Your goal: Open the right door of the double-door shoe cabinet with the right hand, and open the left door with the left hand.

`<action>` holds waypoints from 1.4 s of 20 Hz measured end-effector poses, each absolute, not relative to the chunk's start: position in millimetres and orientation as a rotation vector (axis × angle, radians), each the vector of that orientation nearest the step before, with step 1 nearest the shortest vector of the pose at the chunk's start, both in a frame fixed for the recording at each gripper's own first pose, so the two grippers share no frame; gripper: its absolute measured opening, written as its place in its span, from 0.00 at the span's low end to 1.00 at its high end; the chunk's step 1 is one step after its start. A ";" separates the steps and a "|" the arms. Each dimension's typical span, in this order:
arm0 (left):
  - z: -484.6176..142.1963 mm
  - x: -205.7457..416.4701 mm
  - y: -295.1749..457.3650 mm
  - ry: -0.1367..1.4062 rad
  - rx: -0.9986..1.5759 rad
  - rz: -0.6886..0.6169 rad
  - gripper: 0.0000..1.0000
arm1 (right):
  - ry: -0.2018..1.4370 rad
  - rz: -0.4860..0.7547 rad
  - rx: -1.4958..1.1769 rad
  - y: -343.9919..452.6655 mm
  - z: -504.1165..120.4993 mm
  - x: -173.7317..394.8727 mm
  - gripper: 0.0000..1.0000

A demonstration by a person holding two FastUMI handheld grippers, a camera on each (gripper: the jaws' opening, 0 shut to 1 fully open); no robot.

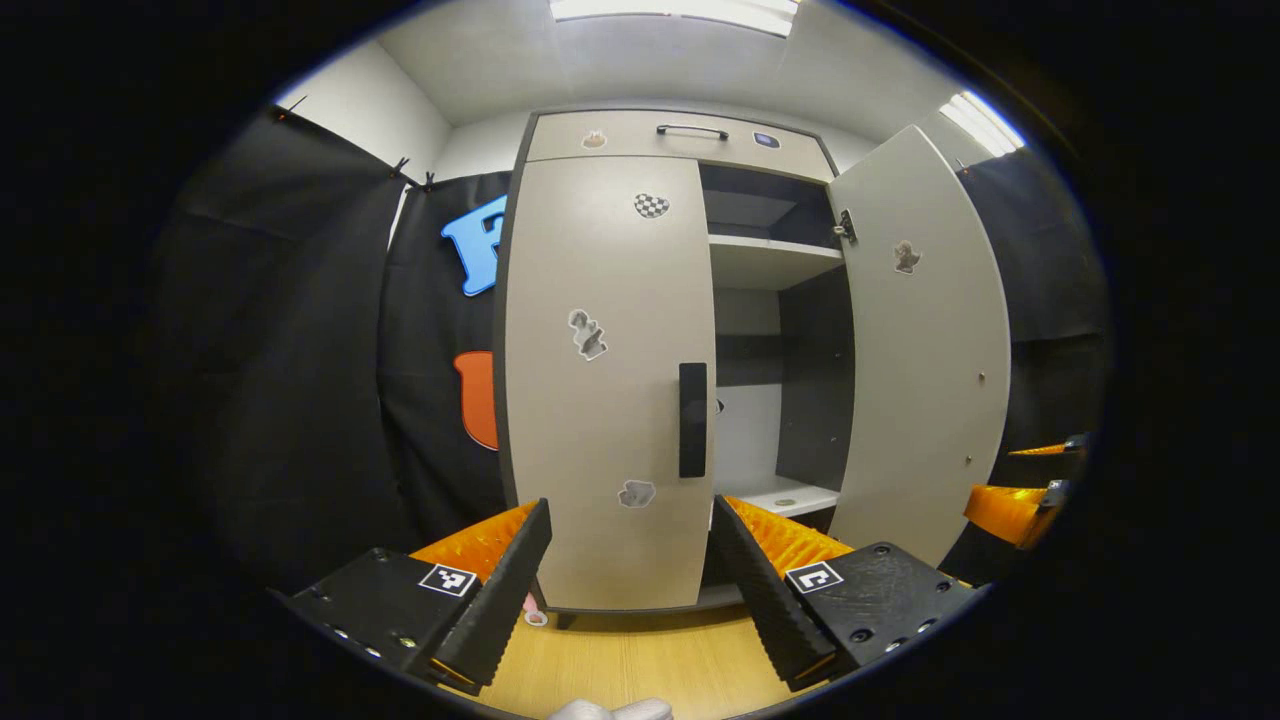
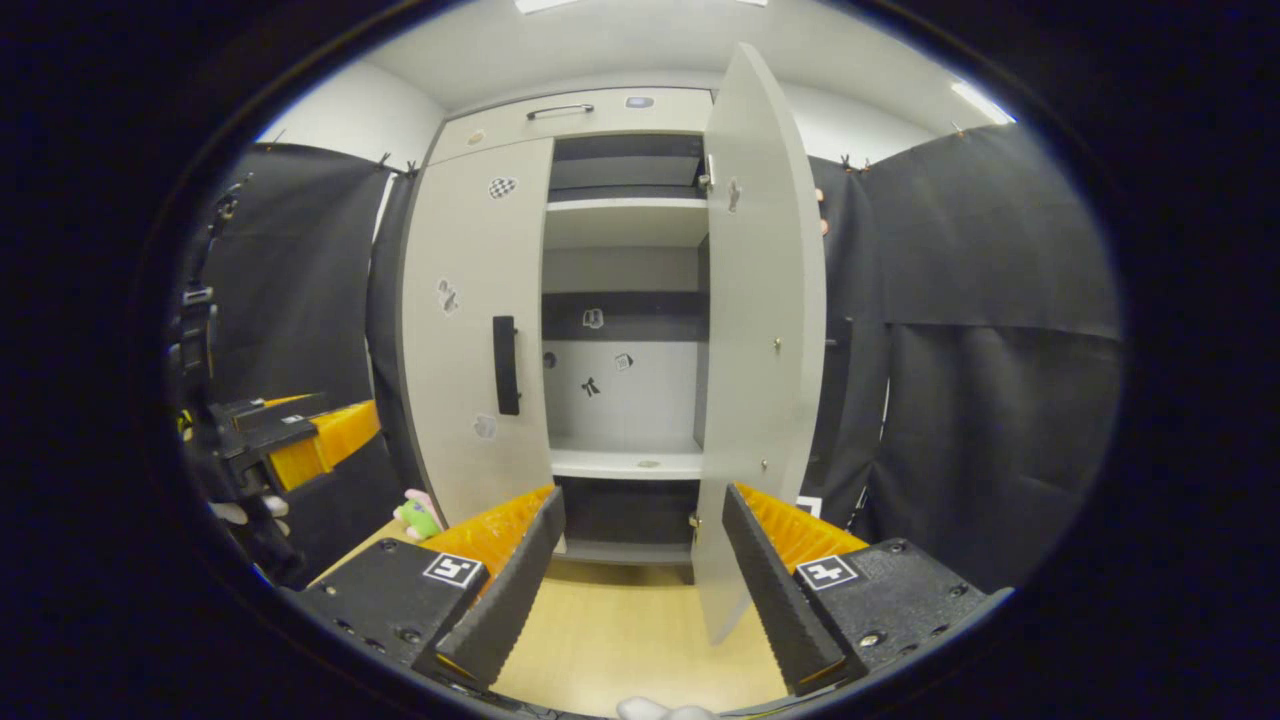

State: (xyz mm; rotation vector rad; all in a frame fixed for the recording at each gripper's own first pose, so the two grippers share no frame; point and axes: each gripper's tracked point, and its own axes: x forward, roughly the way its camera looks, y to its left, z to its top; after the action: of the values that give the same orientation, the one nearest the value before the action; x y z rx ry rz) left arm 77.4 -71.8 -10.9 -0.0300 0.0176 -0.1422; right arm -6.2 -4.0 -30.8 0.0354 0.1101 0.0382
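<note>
While swung wide on the cabinet (image 1: pixel 680 135), right door (image 2: pixel 765 330) stands open and left door (image 1: pixel 605 380) shut, handle (image 1: pixel 692 420) untouched, with left gripper (image 1: pixel 630 570) and right gripper (image 2: pixel 640 560) both spread, empty, short of the doors.

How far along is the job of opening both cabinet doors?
Done: the right door stands swung open, showing the shelves. In hand: the left gripper is open, lined up before the left door, not yet on its handle. Left: grasp that handle and pull the door open.
</note>
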 end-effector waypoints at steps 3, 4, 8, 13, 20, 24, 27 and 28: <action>1.0 123.7 -93.4 -0.030 -0.032 -0.156 0.96 | 0.116 0.005 0.038 -11.2 -27.5 -2.1 1.00; 1.5 138.0 -100.8 -0.032 -0.034 -0.160 0.96 | 0.115 -0.005 0.046 -12.3 -26.1 -1.0 1.00; 3.1 194.0 -125.8 -0.048 -0.021 -0.164 0.96 | 0.127 -0.037 0.049 -19.1 -25.2 1.6 1.00; -3.0 243.4 -143.1 -0.043 -0.023 -0.161 0.96 | 0.136 -0.050 0.025 -23.0 -23.6 5.8 1.00; -7.3 267.1 -140.1 -0.027 0.002 -0.106 0.74 | 0.165 -0.016 0.019 -16.7 -29.3 9.6 0.99; -14.4 265.4 -149.5 0.007 -0.012 -0.156 0.31 | 0.174 0.024 0.018 -9.8 -27.3 10.8 1.00; -14.7 263.5 -146.8 0.020 -0.068 -0.141 0.22 | 0.162 0.031 0.016 -9.5 -22.9 10.3 1.00; -14.9 263.9 -147.8 0.019 -0.081 -0.137 0.16 | 0.162 0.035 0.017 -10.2 -23.5 9.1 1.00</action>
State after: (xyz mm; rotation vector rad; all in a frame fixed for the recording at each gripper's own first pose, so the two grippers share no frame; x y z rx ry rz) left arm 263.9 -147.8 -14.9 -0.0813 0.0187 -0.1369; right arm 9.1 -10.2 -23.5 0.0170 0.1623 0.0345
